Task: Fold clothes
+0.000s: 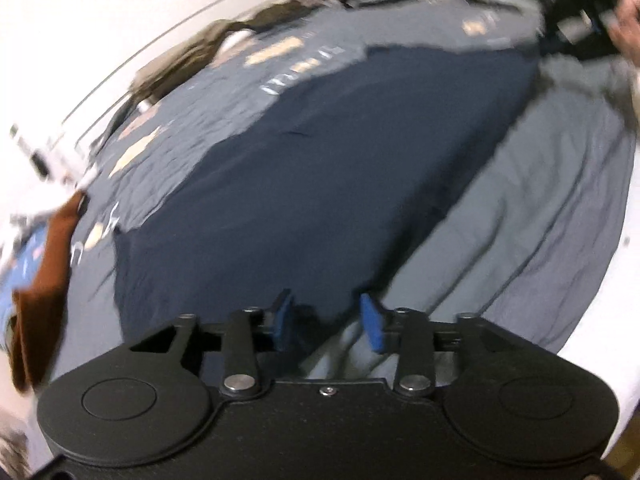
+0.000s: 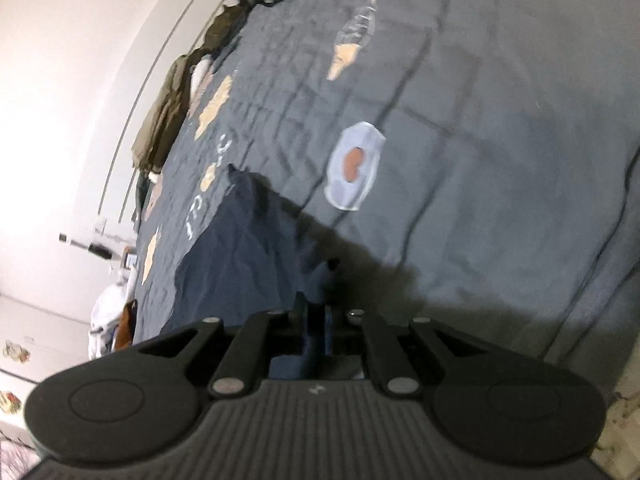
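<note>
Left wrist view: a navy garment (image 1: pixel 304 184) is seen spread flat on a grey bedspread (image 1: pixel 540 208), its near hem lying just ahead of and between the blue fingers (image 1: pixel 374 328) of the left gripper (image 1: pixel 329 322), which are set wide with nothing held. Right wrist view: the right gripper (image 2: pixel 316 324) is shown with fingers drawn narrow, pinching an edge of the garment (image 2: pixel 240 260); this corner is judged to be held for carrying across as a fold.

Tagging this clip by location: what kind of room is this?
Probably a bedroom: a navy garment lies spread on a grey printed bedspread, with an olive garment heaped along the white wall.
</note>
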Motion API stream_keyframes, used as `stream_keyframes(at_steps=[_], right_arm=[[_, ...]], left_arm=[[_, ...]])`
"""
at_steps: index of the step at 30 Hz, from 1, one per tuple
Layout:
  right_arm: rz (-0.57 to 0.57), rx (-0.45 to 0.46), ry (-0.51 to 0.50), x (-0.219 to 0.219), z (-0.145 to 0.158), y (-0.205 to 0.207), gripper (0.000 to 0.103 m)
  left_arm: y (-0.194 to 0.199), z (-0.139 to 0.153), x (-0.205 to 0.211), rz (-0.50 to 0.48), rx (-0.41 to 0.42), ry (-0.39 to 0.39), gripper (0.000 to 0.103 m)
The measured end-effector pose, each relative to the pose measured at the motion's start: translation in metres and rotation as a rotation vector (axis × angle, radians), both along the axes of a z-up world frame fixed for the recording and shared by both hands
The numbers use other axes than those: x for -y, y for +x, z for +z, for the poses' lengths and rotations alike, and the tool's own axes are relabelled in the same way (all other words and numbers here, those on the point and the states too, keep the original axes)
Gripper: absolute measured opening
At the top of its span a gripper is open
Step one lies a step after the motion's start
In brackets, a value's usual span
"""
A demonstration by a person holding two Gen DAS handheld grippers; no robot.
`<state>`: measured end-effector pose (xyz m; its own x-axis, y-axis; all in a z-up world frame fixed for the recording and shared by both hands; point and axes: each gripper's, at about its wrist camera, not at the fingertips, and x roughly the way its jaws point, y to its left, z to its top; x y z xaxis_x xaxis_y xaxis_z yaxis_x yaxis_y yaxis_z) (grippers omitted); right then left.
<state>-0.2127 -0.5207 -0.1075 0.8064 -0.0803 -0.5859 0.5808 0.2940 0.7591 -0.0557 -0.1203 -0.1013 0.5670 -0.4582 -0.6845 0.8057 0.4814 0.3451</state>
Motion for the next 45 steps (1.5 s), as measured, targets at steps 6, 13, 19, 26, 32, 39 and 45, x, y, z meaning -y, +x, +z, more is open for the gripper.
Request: stream_keyframes(at_steps=[6,13,19,26,32,39,45], right_arm=[[0.043,0.049,-0.056,-0.024,0.03,-0.001,0.014],[-0.011,0.104,-0.123,-0.035,0.058,-0.005,0.015],[0.075,0.127,-0.078,-0.045,0.055,0.017,0.016],[0.377,0.107,-0.109,-0.109,0.047,0.071,0.028],[0.562,0.145,-0.149,-0.159,0.048,0.096,0.045],[0.702,0.196,-0.17,-0.198,0.052,0.107,0.058],[0.748,0.222,-0.157,-0.219,0.048,0.105,0.061]], left_arm=[[0.048,0.032,-0.054,0.297,-0.194,-0.342,0.065],[0.092,0.035,-0.135,0.654,-0.454,-0.723,0.07],[0.093,0.013,-0.162,0.802,-0.624,-0.896,0.07],[0.084,-0.004,-0.179,0.868,-0.687,-0.952,0.072],[0.083,-0.013,-0.189,0.907,-0.704,-0.98,0.073],[0.083,-0.017,-0.191,0.886,-0.747,-1.063,0.076],[0.085,-0.027,-0.176,0.888,-0.769,-1.042,0.076]])
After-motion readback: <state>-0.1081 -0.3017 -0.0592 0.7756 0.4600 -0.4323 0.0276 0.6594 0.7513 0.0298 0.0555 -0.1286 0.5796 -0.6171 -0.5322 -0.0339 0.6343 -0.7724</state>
